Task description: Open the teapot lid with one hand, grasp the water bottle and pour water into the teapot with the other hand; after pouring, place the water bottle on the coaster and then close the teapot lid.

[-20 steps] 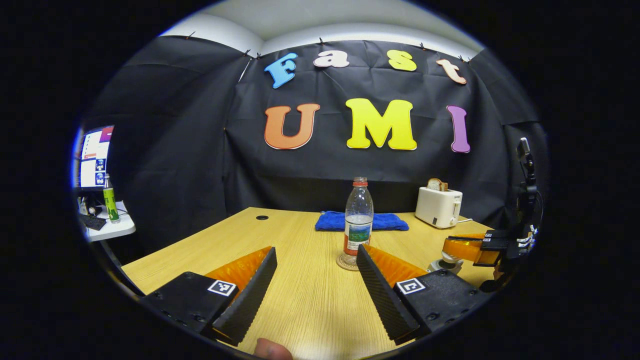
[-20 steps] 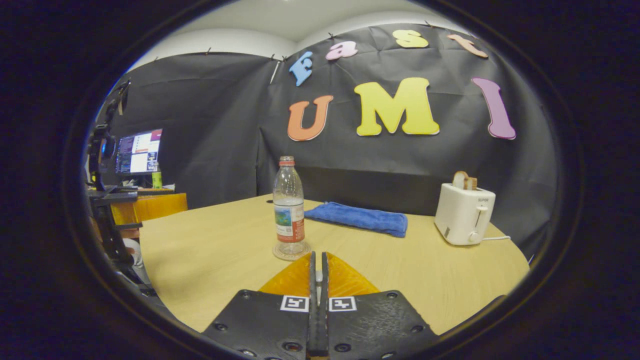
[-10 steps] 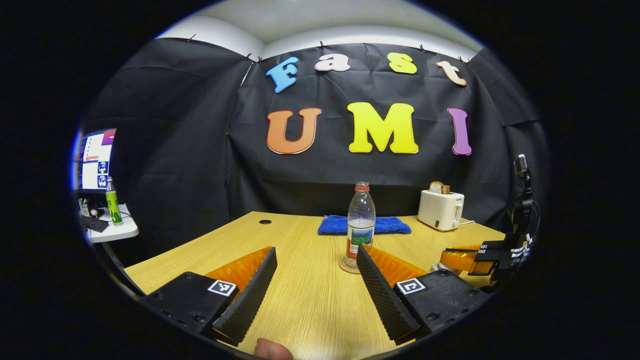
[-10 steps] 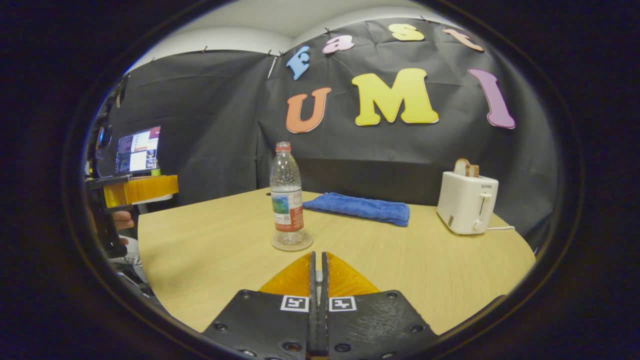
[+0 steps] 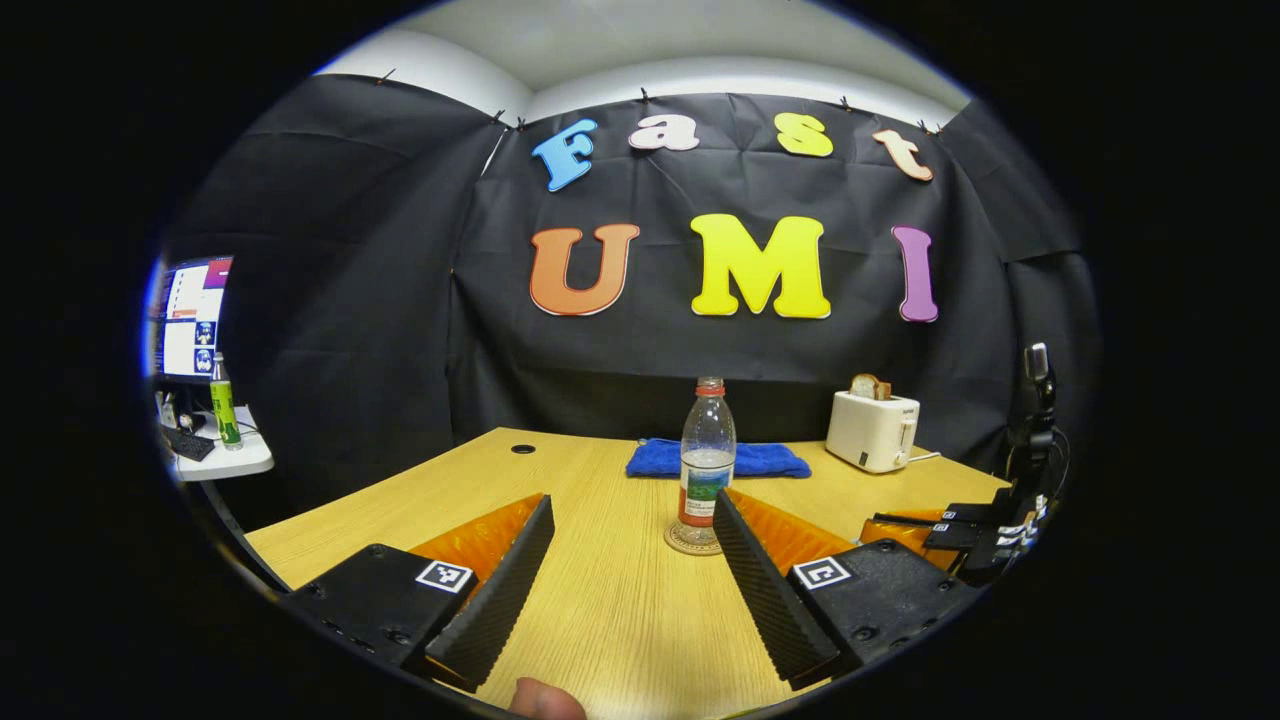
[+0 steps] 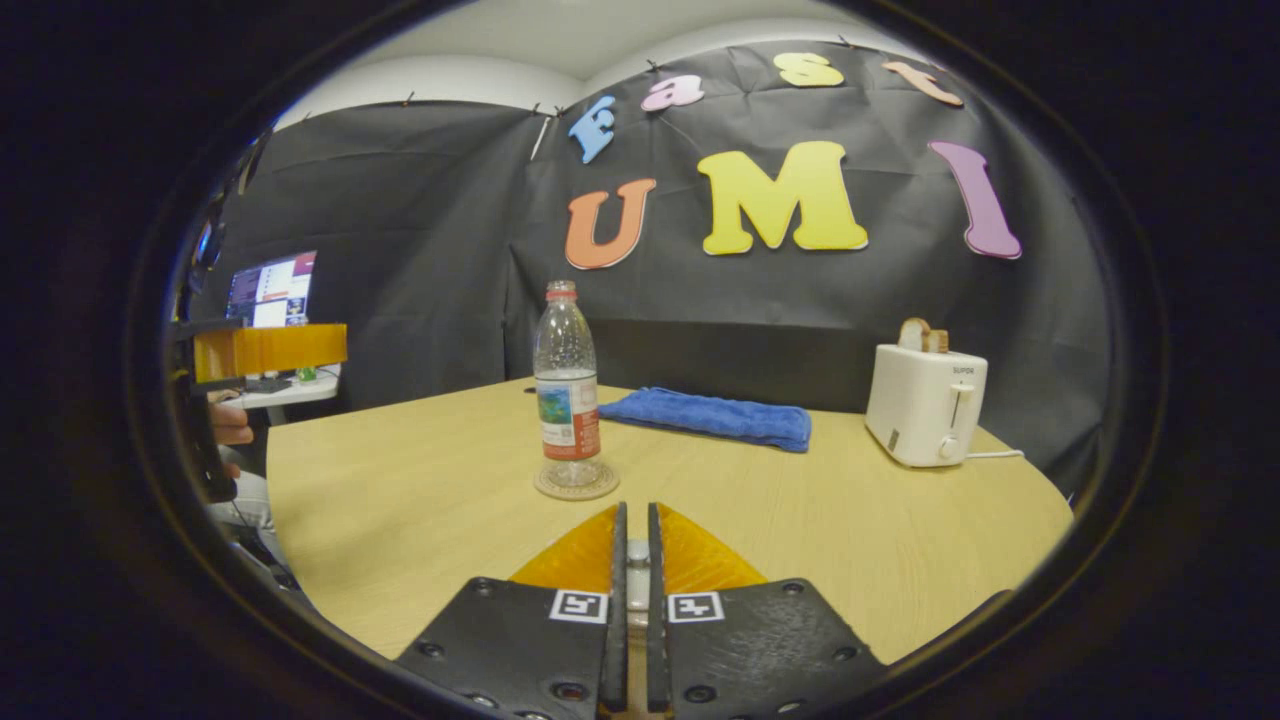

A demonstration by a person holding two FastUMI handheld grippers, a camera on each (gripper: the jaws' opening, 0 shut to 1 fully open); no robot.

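Water bottle standing upright on a round coaster near the middle of the wooden bench; it is wearing a red cap and a printed label, and is holding water in its lower part. In the right gripper view the same water bottle is sitting on its coaster just ahead of the claw tips.

Left claw — fingers spread wide apart, gripping nothing, hovering low over the bench with the bottle showing beyond the gap and apart from both fingers. A fingertip of the person is peeking in at the bottom edge of this view. In the right gripper view this left claw is showing at the far left edge, with a hand beside it.

Right claw — fingers drawn almost together, leaving only a narrow slit; a small pale piece is showing in that slit, and what it is cannot be told. It is pointing across the bench toward the bottle. In the left gripper view this right claw is appearing at the far right edge.

Behind the bottle, a folded blue towel is lying flat on the bench. Farther right, a white toaster with bread in its slot is standing near the bench edge. Off the bench at the left, a lit monitor and a green bottle are sitting on a side shelf.
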